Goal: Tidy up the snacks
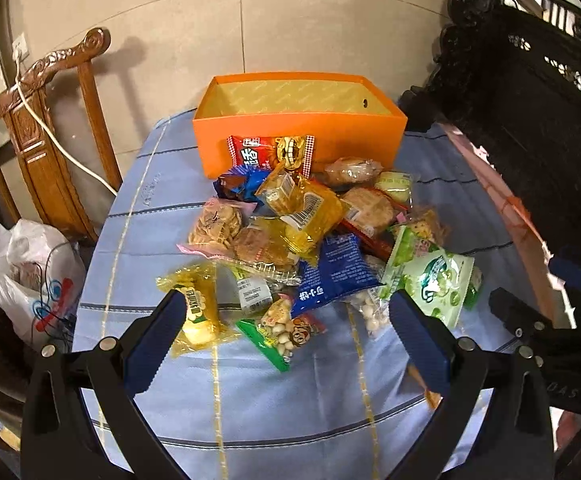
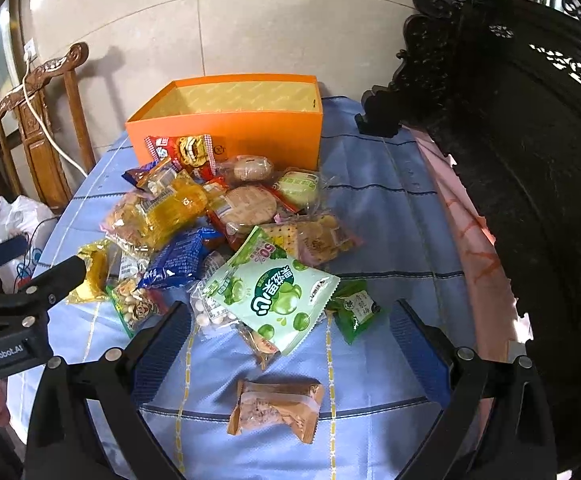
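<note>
The snacks (image 1: 302, 232) lie in one loose heap on the middle of the table, on a blue striped tablecloth (image 1: 162, 216), and none of them looks sorted yet. At the far edge of the table stands an orange box (image 1: 298, 120) with its top open. What shows of its inside is only yellow lining, so I judge that the task is at its very beginning. A red packet (image 1: 270, 150) leans against the front wall of the box, outside of it.

On the near side of the heap, toward the left edge, a yellow packet (image 1: 198, 308) lies a little apart, and beside it a small bag of round white candies (image 1: 280, 328) with a green border. A dark blue packet (image 1: 334, 268) and a pale green candy bag (image 2: 274, 296) overlap at the near front. Just beside the green bag lies a small dark green packet (image 2: 352, 310). One brown wrapped cake (image 2: 276, 406) lies alone, nearest to the near edge.

The left gripper (image 1: 286, 332) hovers over the near side of the heap with its jaws spread wide and nothing between them. The right gripper (image 2: 290, 344) is also released and empty, with the brown cake lying between its fingers, lower in the view.

Everything is left to do: I think each packet must still go into the box or into groups.
</note>
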A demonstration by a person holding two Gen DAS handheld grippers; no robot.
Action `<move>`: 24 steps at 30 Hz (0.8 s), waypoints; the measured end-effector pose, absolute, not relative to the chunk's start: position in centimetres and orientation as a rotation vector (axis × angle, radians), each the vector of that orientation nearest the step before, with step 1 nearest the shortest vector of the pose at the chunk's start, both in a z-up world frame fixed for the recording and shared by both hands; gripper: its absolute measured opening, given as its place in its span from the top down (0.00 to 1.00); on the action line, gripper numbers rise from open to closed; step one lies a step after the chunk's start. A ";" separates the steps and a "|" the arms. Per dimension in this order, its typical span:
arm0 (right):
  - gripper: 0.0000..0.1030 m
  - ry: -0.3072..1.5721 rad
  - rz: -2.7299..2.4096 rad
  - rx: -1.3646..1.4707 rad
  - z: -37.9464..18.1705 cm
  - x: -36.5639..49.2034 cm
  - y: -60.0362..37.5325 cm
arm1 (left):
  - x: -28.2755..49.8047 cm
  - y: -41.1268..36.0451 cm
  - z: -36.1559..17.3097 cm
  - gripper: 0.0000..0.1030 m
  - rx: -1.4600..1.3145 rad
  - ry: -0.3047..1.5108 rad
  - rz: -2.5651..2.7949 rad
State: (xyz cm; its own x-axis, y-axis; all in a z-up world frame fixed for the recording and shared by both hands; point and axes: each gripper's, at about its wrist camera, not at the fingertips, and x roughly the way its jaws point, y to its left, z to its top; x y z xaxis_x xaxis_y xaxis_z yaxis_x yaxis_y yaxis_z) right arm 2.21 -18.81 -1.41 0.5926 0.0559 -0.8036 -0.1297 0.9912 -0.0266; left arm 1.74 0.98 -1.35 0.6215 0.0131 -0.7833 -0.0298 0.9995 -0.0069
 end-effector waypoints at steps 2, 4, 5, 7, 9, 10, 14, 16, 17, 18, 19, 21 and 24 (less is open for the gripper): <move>0.03 0.934 0.107 -0.075 -1.4 2.3 -18.9 | 1.7 0.8 -1.3 0.04 -0.008 0.898 0.031; 0.03 0.929 0.100 -0.074 -1.3 2.3 -19.0 | 1.6 0.7 -1.3 0.04 0.012 0.892 0.030; 0.03 0.929 0.098 -0.077 -1.3 2.4 -19.0 | 1.5 0.6 -1.2 0.04 0.019 0.887 0.033; 0.03 0.927 0.102 -0.077 -1.3 2.4 -18.9 | 1.4 0.4 -1.1 0.04 0.030 0.876 0.041; 0.03 0.924 0.114 -0.066 -1.2 2.5 -18.9 | 1.4 0.3 -0.9 0.04 0.027 0.877 0.028; 0.03 0.923 0.118 -0.062 -1.2 2.5 -18.9 | 1.4 0.3 -0.9 0.04 0.015 0.878 0.013; 0.03 0.924 0.122 -0.057 -1.1 2.4 -18.9 | 1.3 0.5 -0.6 0.04 -0.040 0.881 -0.014; 0.03 0.923 0.120 -0.055 -1.1 2.4 -18.9 | 1.1 0.3 -0.5 0.04 -0.020 0.872 -0.006; 0.03 0.920 0.121 -0.053 -1.1 2.4 -18.9 | 1.1 0.2 -0.5 0.04 -0.006 0.866 0.001; 0.03 0.916 0.118 -0.051 -1.1 2.3 -19.0 | 1.1 0.0 -0.4 0.04 0.012 0.861 0.006; 0.03 0.915 0.117 -0.049 -1.1 2.3 -19.1 | 1.1 -0.1 -0.4 0.04 0.021 0.860 0.009; 0.03 0.916 0.122 -0.047 -1.1 2.2 -19.1 | 1.1 -0.2 -0.4 0.04 0.033 0.858 0.017; 0.03 0.918 0.125 -0.039 -1.1 2.2 -19.2 | 1.0 -0.4 -0.4 0.04 0.053 0.855 0.022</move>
